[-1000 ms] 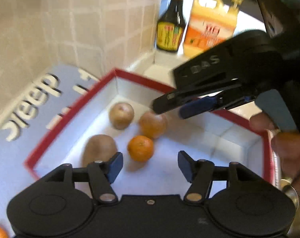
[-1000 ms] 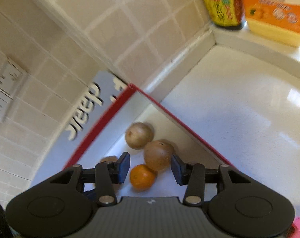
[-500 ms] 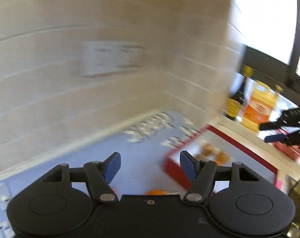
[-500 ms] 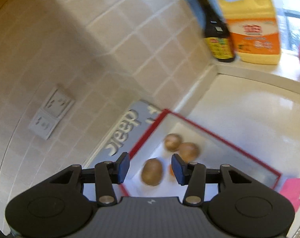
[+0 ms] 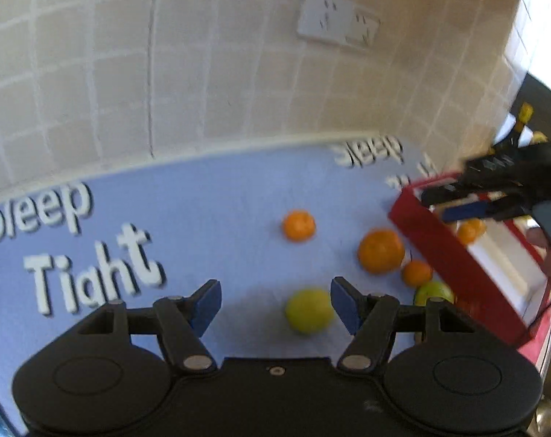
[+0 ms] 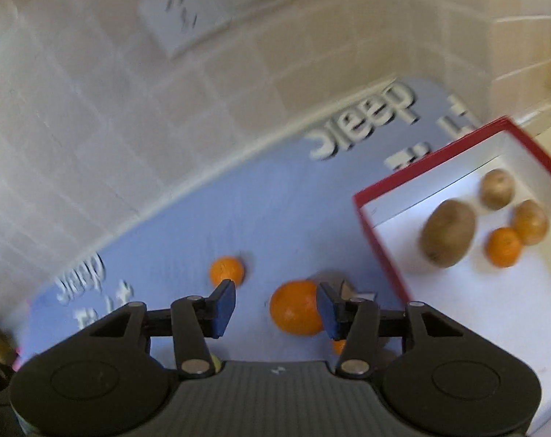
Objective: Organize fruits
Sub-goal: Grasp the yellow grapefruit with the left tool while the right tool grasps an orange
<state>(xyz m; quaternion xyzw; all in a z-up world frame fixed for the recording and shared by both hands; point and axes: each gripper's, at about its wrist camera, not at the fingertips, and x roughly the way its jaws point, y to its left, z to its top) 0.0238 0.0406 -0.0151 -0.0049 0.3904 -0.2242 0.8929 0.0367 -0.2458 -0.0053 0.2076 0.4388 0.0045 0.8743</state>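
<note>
L gripper (image 5: 275, 307) swinging off box (image 5: 457, 266) onto mat (image 5: 202, 218), jaws wide, empty, lime (image 5: 308, 310) between tips | R gripper (image 6: 275, 307) backing out of box, open, empty, framing orange (image 6: 297, 312) | four fruits boxed, five loose near box's left wall

The blue mat (image 5: 202, 204) says "Sleep Tight" in white letters, left of the left claw (image 5: 275, 304), and "Sleep" again far ahead.

- This is a home kitchen.
- The tiled wall (image 5: 217, 73) has a plug socket (image 5: 337, 18).
- A dark sauce bottle (image 5: 522, 120) stands by the counter's far end.
- Fruit lies on a blue mat (image 5: 210, 211).
</note>
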